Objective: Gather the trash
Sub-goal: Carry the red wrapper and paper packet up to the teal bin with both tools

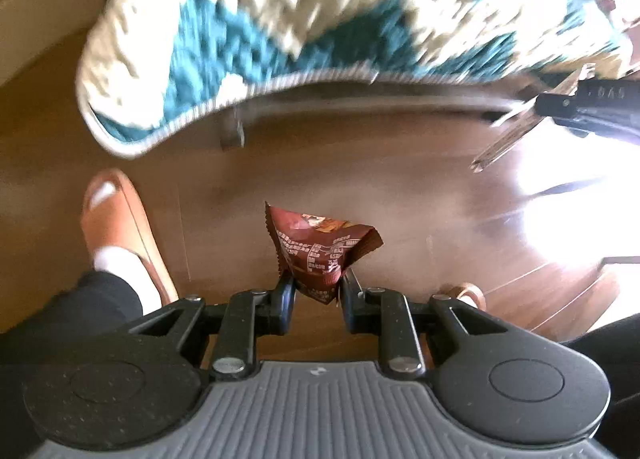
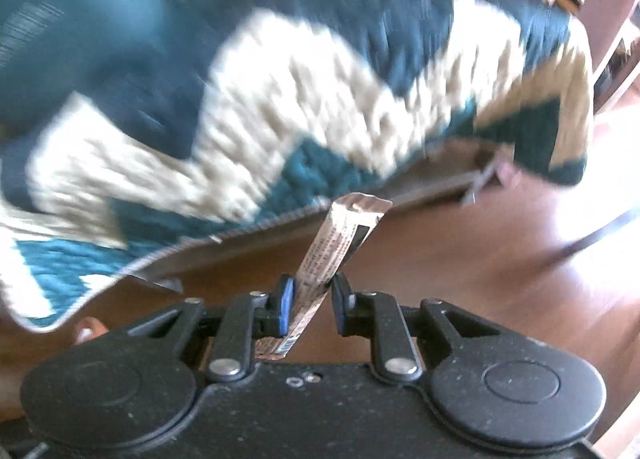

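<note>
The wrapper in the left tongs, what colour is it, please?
Reddish-brown crinkled snack wrapper with white print, clearest in the left wrist view.

Two pieces of trash show: one brown snack wrapper (image 1: pixel 316 255) at the lower middle of the left wrist view and one silver stick sachet (image 2: pixel 332 255) at the middle of the right wrist view. Two grippers appear, one left gripper (image 1: pixel 318 293) and one right gripper (image 2: pixel 312 295). One teal-and-cream rug (image 1: pixel 280 31) fills the upper frame. Two orange slippers are visible, one (image 1: pixel 120 227) at left, one (image 1: pixel 464 295) at lower right.
</note>
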Demonstrator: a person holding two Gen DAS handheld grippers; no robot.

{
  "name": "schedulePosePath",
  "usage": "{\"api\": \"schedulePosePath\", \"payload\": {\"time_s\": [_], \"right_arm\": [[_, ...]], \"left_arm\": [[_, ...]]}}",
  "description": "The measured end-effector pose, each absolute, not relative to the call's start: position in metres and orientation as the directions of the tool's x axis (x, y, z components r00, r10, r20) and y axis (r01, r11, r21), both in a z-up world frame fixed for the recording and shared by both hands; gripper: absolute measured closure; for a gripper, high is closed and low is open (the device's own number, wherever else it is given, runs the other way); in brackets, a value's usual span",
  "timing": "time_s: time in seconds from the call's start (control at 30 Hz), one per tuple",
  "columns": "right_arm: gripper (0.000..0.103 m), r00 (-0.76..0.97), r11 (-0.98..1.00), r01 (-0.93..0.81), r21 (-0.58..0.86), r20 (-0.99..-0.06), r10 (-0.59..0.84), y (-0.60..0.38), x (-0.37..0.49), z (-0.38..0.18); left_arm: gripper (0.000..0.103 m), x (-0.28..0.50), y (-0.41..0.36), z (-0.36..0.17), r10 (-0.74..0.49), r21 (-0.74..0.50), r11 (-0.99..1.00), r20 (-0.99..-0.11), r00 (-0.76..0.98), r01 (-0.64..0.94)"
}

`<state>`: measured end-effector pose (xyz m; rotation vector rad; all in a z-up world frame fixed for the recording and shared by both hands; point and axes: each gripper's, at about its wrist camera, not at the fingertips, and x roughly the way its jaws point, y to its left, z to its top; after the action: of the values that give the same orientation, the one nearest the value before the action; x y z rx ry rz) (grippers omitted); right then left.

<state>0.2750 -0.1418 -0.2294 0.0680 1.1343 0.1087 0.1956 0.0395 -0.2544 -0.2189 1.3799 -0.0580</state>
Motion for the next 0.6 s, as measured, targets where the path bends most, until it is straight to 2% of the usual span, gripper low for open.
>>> {"api": "schedulePosePath", "payload": {"time_s": [0.37, 0.6], "right_arm": [[0.084, 0.672, 0.961, -0.229, 0.152, -0.69, 0.269, -0.165, 0.237, -0.08], [0.084, 0.768, 0.939, -0.322, 0.117, -0.548, 0.332, -0.166, 0.234, 0.007]], "left_arm": [[0.08, 0.175, 0.026, -0.099, -0.205, -0.237, 0.971, -0.814, 0.543, 0.011], [0.08, 0.178, 0.036, -0.014, -0.227, -0.272, 0.961, -0.693, 0.684, 0.043]]}}
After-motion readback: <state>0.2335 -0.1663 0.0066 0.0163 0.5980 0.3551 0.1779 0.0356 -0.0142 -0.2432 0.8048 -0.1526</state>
